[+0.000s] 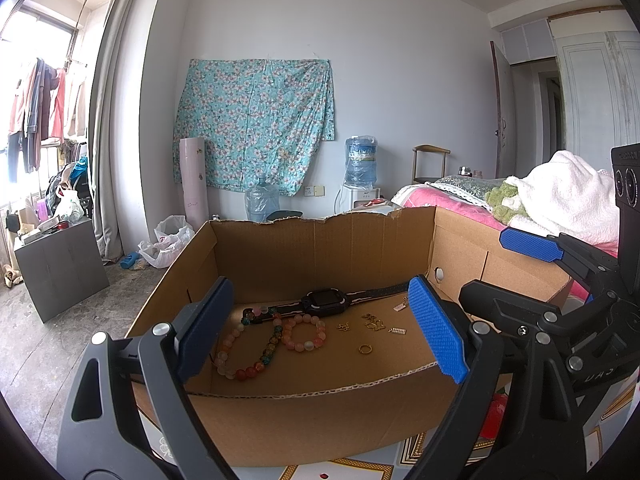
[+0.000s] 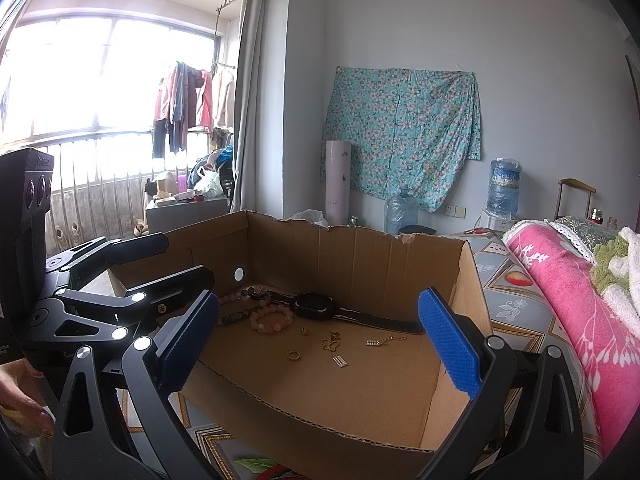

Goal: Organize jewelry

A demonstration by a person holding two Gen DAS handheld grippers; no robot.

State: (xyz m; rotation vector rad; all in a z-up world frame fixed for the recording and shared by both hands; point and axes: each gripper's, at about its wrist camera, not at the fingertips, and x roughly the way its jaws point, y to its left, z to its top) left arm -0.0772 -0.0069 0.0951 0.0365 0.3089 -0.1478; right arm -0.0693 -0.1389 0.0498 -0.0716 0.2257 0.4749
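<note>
An open cardboard box (image 1: pixel 320 248) (image 2: pixel 360 248) holds the jewelry. Inside lie a black watch (image 1: pixel 324 302) (image 2: pixel 314 306), a long multicoloured bead string (image 1: pixel 256 354), a pink bead bracelet (image 1: pixel 304 333) (image 2: pixel 270 317), a gold ring (image 1: pixel 364 349) (image 2: pixel 294 355) and small gold charms (image 1: pixel 374 322) (image 2: pixel 332 342). My left gripper (image 1: pixel 320 332) is open and empty, at the box's near edge. My right gripper (image 2: pixel 320 344) is open and empty, beside it to the right; it also shows in the left wrist view (image 1: pixel 532 244).
The box sits on a patterned surface (image 2: pixel 508 292). A pink blanket (image 2: pixel 568 304) and white towel (image 1: pixel 568 196) lie to the right. Water bottles (image 1: pixel 362 160), a floral cloth (image 1: pixel 256 124) and a grey cabinet (image 1: pixel 60 264) stand behind.
</note>
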